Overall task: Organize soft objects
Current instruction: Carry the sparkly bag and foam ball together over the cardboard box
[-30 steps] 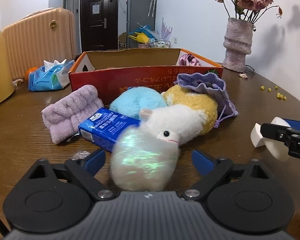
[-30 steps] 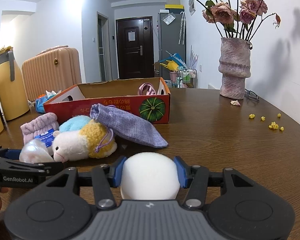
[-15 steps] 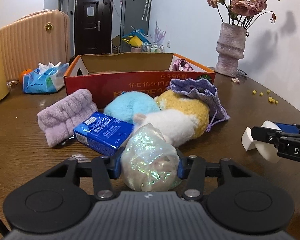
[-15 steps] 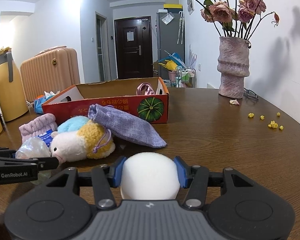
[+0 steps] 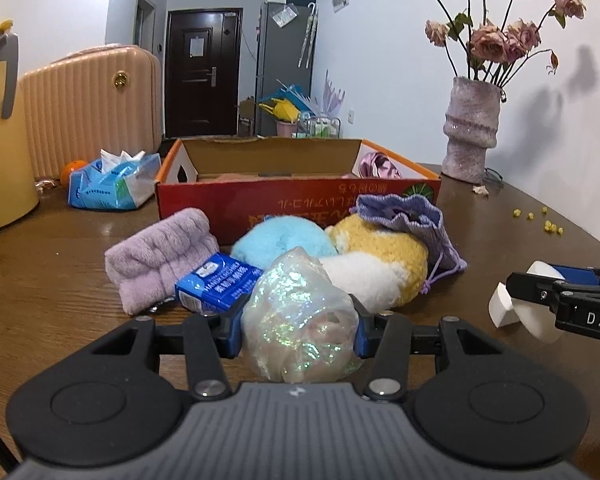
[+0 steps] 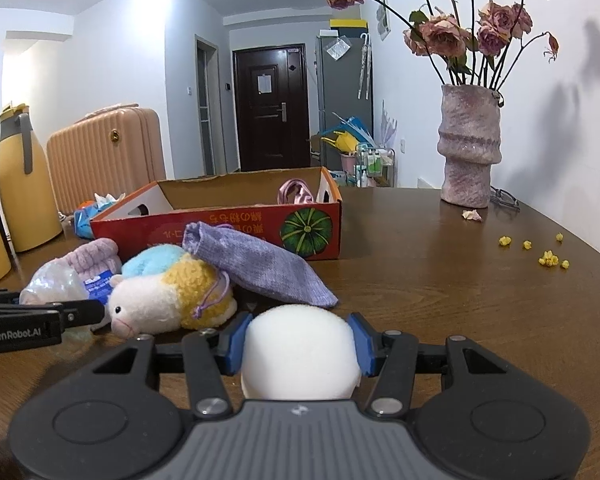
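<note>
Closest to us, our left gripper (image 5: 300,330) is clamped on an iridescent crinkly bag (image 5: 298,320), its blue pads pressing both sides; it looks light and slippery, likely to deform and slide, so we judge a hold across its bulging middle is safest. Our right gripper (image 6: 299,344) pinches a white foam ball (image 6: 299,354) low over the counter (image 6: 440,300); the ball seems featherlight and springy, so a gentle squeeze at its widest part should do

Just beyond lies the remaining pile: a plush lamb (image 6: 168,298) in white, yellow and blue on its side, a blue tissue pack (image 5: 216,282) resting against it, a folded lilac towel (image 5: 160,256) to its left, and a purple drawstring pouch (image 6: 256,268) draped over the lamb. All look limp and easy to take by the bulk

Behind them stands the red cardboard box (image 5: 300,200), open-topped, with something pink already inside, the likely destination for everything
</note>
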`<state>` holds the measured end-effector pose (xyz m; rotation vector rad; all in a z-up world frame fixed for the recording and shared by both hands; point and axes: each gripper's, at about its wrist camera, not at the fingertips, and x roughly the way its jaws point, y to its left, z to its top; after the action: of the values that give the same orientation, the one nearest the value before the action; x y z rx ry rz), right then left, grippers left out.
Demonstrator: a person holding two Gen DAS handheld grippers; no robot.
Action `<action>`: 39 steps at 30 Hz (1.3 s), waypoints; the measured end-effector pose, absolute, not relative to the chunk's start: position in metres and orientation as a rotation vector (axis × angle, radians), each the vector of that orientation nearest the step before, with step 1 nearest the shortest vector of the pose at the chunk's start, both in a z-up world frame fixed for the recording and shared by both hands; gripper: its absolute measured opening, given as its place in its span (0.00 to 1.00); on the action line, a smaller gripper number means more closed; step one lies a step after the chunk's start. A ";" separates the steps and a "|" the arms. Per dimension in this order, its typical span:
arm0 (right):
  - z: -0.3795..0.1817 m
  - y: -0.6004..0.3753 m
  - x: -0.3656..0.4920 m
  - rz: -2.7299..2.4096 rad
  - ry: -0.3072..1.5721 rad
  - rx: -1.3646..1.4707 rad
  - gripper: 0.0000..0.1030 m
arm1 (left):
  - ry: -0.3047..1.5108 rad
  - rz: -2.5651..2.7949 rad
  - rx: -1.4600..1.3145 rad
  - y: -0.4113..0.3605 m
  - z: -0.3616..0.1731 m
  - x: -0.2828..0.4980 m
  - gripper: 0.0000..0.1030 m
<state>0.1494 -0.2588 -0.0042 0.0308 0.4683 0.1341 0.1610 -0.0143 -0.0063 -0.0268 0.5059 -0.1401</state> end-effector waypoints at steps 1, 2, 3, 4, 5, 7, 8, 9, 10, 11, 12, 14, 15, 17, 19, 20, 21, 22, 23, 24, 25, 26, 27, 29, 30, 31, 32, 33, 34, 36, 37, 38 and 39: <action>-0.004 -0.258 0.149 0.136 0.464 0.029 0.50 | 0.501 -0.137 -0.028 -0.014 -0.005 0.160 0.48; -0.003 -0.258 0.149 0.138 0.459 0.027 0.50 | 0.496 -0.135 -0.030 -0.013 -0.004 0.160 0.48; -0.002 -0.257 0.149 0.140 0.453 0.025 0.50 | 0.492 -0.134 -0.033 -0.012 -0.003 0.159 0.48; 0.000 -0.257 0.149 0.143 0.447 0.024 0.50 | 0.487 -0.134 -0.037 -0.011 -0.002 0.159 0.48; 0.001 -0.256 0.149 0.145 0.443 0.021 0.50 | 0.482 -0.134 -0.039 -0.010 0.000 0.158 0.48; 0.003 -0.254 0.150 0.148 0.436 0.017 0.50 | 0.468 -0.129 -0.040 -0.009 0.003 0.157 0.48; 0.004 -0.253 0.151 0.150 0.433 0.015 0.50 | 0.461 -0.125 -0.042 -0.008 0.004 0.157 0.48; 0.005 -0.252 0.152 0.153 0.430 0.013 0.50 | 0.457 -0.123 -0.045 -0.008 0.006 0.158 0.48; 0.007 -0.251 0.153 0.155 0.426 0.010 0.50 | 0.453 -0.119 -0.049 -0.007 0.007 0.158 0.48; 0.009 -0.250 0.154 0.158 0.422 0.007 0.50 | 0.450 -0.116 -0.053 -0.006 0.008 0.159 0.48; 0.011 -0.248 0.155 0.161 0.416 0.004 0.50 | 0.446 -0.113 -0.059 -0.006 0.010 0.159 0.48; 0.015 -0.244 0.157 0.167 0.406 -0.003 0.50 | 0.437 -0.107 -0.067 -0.004 0.013 0.160 0.48; 0.017 -0.242 0.158 0.170 0.399 -0.007 0.50 | 0.431 -0.104 -0.069 -0.004 0.015 0.161 0.48; 0.022 -0.237 0.161 0.178 0.384 -0.014 0.50 | 0.419 -0.100 -0.074 -0.003 0.018 0.162 0.48; 0.026 -0.233 0.164 0.184 0.371 -0.018 0.50 | 0.404 -0.094 -0.079 -0.003 0.023 0.164 0.48; 0.028 -0.231 0.167 0.187 0.364 -0.019 0.50 | 0.399 -0.091 -0.081 -0.003 0.025 0.165 0.48; 0.031 -0.229 0.169 0.189 0.359 -0.020 0.50 | 0.392 -0.089 -0.084 -0.002 0.027 0.167 0.48; 0.033 -0.227 0.171 0.191 0.354 -0.020 0.50 | 0.387 -0.086 -0.086 -0.002 0.029 0.168 0.48; 0.034 -0.225 0.174 0.193 0.349 -0.021 0.50 | 0.380 -0.082 -0.090 -0.002 0.031 0.169 0.48; 0.036 -0.224 0.176 0.195 0.343 -0.023 0.50 | 0.375 -0.080 -0.092 -0.001 0.032 0.170 0.48; 0.038 -0.222 0.178 0.196 0.337 -0.023 0.50 | 0.369 -0.077 -0.095 0.000 0.034 0.172 0.48; 0.040 -0.220 0.180 0.196 0.332 -0.023 0.50 | 0.364 -0.073 -0.098 0.000 0.035 0.173 0.48; 0.041 -0.218 0.183 0.198 0.328 -0.023 0.50 | 0.360 -0.070 -0.102 0.000 0.037 0.175 0.48; 0.044 -0.216 0.187 0.200 0.318 -0.024 0.50 | 0.354 -0.062 -0.110 0.001 0.039 0.179 0.48; 0.045 -0.214 0.190 0.202 0.313 -0.025 0.50 | 0.350 -0.057 -0.113 0.002 0.040 0.181 0.48; 0.046 -0.213 0.192 0.203 0.308 -0.026 0.50 | 0.346 -0.052 -0.117 0.003 0.042 0.183 0.48; 0.047 -0.212 0.195 0.203 0.306 -0.027 0.50 | 0.343 -0.049 -0.120 0.004 0.043 0.186 0.48; 0.049 -0.211 0.198 0.202 0.304 -0.028 0.50 | 0.339 -0.046 -0.121 0.004 0.045 0.188 0.48; 0.050 -0.210 0.201 0.200 0.301 -0.028 0.50 | 0.335 -0.042 -0.123 0.005 0.046 0.190 0.48; 0.053 -0.209 0.206 0.196 0.296 -0.028 0.50 | 0.324 -0.035 -0.125 0.006 0.050 0.196 0.48; 0.054 -0.208 0.209 0.194 0.291 -0.028 0.50 | 0.319 -0.032 -0.127 0.007 0.051 0.198 0.48; 0.055 -0.208 0.211 0.192 0.287 -0.026 0.50 | 0.314 -0.030 -0.128 0.007 0.053 0.201 0.48; 0.057 -0.208 0.214 0.190 0.283 -0.025 0.50 | 0.309 -0.027 -0.129 0.007 0.054 0.204 0.48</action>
<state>0.2139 -0.2077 0.0568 -0.0253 0.2829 0.1899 0.2039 0.0067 0.0539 -0.1286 0.3086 -0.0271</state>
